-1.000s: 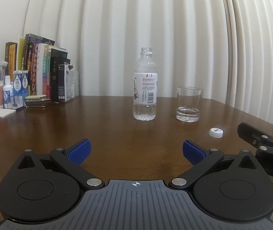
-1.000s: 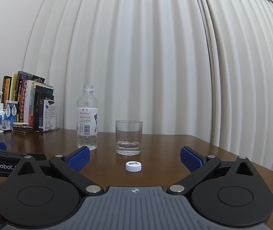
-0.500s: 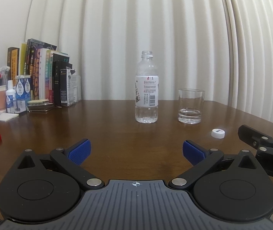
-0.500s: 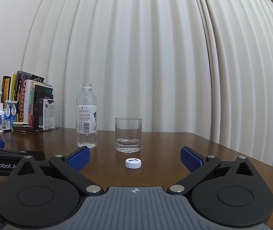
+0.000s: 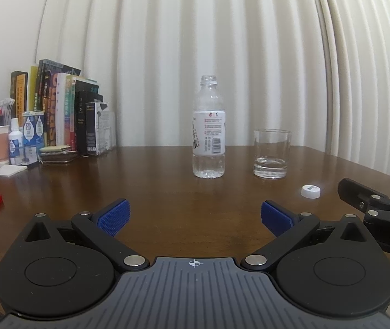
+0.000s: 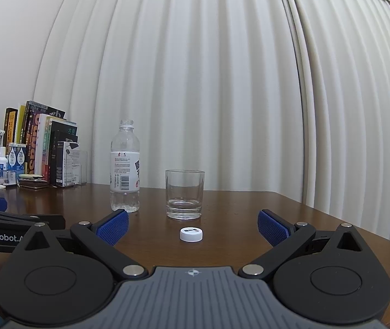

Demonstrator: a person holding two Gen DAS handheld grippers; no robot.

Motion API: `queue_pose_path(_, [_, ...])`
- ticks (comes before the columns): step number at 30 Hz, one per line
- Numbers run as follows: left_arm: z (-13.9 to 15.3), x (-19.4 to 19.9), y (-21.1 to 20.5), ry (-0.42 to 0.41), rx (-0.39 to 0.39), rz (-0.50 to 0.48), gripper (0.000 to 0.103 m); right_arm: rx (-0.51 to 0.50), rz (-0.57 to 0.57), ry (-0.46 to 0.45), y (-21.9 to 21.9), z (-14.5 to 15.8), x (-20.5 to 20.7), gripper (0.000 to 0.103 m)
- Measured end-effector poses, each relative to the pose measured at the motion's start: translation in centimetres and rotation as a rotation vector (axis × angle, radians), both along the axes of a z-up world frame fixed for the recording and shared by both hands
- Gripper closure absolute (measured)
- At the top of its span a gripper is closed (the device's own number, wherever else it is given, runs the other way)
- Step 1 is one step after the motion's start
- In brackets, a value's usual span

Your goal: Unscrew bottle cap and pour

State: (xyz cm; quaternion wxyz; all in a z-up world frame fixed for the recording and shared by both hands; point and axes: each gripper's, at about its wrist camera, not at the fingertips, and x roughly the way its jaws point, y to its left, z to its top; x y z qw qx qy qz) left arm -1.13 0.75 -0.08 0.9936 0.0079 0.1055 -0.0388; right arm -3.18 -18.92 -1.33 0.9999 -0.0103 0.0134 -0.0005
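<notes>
Left wrist view: left gripper (image 5: 193, 215) wide open, holding nothing. Bottle (image 5: 209, 128) upright, uncapped, straight ahead of the fingers and well apart from them; a little water at its base. Glass (image 5: 271, 153) ahead to the right, shallow water inside. Cap (image 5: 310, 191) lies on the table (image 5: 153, 192), nearer and further right, beside the right gripper (image 5: 370, 192).

Right wrist view: right gripper open, empty. Cap directly ahead between the fingers' line, glass just beyond it, bottle ahead-left.

Risks, judged: the bottle is nearly empty, so light; a sideways nudge from a finger would topple it. A careless sweep could knock the cap off the table.
</notes>
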Motion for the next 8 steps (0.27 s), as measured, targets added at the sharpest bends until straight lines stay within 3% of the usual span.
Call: queue_pose_path(8, [-0.05, 0.11, 0.03, 0.007, 0.008, -0.013, 0.0, -0.001, 0.007, 0.002, -0.02, 0.08, 0.04, 0.0])
